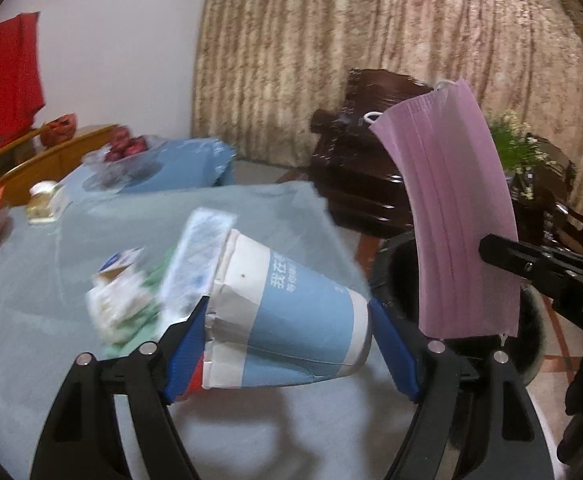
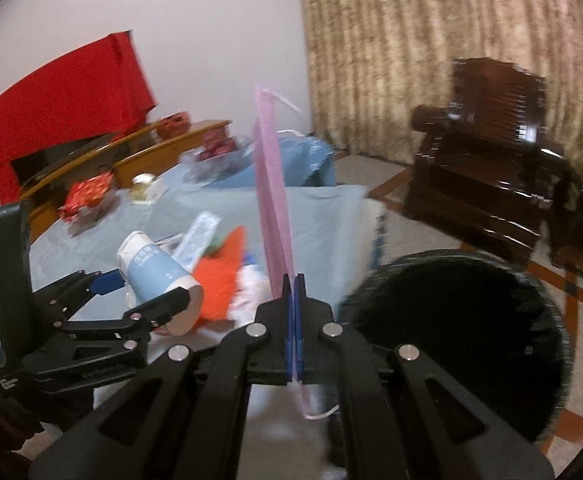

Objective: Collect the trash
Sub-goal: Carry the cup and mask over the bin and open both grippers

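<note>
On the far left, a red cloth (image 2: 67, 92) is draping over a wooden cabinet, well clear of the work. Nearer, on the pale blue tablecloth (image 1: 31, 300), crumpled white and green paper scraps (image 1: 119, 300) are lying, likely waiting to be gathered. The left gripper (image 1: 287, 344) is clamping a crushed blue-and-white paper cup (image 1: 291, 312) sideways between its blue pads, lifted above the table, apparently for carrying to the bin. To the right, the right gripper (image 2: 294, 320) is pinching a pink pleated face mask (image 1: 451, 208) at its lower end, jaws pressed together on it, so the mask is standing upright. Further right, the round black waste bin (image 2: 463, 332) is sitting on the floor beside the table, open to receive both
</note>
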{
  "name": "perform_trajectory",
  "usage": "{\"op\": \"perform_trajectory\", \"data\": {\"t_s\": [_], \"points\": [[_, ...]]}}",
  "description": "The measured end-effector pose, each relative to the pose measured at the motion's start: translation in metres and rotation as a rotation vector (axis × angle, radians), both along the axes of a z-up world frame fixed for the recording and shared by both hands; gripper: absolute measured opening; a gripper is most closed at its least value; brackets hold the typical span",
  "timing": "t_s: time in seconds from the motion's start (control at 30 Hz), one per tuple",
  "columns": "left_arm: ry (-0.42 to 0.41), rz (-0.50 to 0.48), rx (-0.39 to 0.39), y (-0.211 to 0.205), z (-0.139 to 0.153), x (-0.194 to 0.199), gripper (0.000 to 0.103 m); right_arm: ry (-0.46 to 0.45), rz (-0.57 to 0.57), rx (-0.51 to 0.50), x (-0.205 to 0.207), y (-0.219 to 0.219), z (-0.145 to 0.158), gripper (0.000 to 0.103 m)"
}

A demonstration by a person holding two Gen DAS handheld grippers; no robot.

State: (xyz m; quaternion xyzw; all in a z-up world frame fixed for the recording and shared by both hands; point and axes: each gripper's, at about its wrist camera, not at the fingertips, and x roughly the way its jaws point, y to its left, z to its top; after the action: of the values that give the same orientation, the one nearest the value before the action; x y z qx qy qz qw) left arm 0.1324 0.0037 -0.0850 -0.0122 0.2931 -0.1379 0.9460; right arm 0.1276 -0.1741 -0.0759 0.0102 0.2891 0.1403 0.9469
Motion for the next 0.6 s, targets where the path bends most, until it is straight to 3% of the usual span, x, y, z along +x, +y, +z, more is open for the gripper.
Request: {"op": "perform_trajectory", "data": {"t_s": [0.33,0.6], "points": [[-0.012,-0.185,-0.023,-0.11,0.001,0.036,0.077,0.084,-0.253,-0.037,0.004,-0.117,-0.039,0.0],[0.045,-0.306,-0.023,-0.18,-0.021,0.054,0.08,0.174,-0.387,-0.036,0.0,-0.162,-0.077,0.007]]}}
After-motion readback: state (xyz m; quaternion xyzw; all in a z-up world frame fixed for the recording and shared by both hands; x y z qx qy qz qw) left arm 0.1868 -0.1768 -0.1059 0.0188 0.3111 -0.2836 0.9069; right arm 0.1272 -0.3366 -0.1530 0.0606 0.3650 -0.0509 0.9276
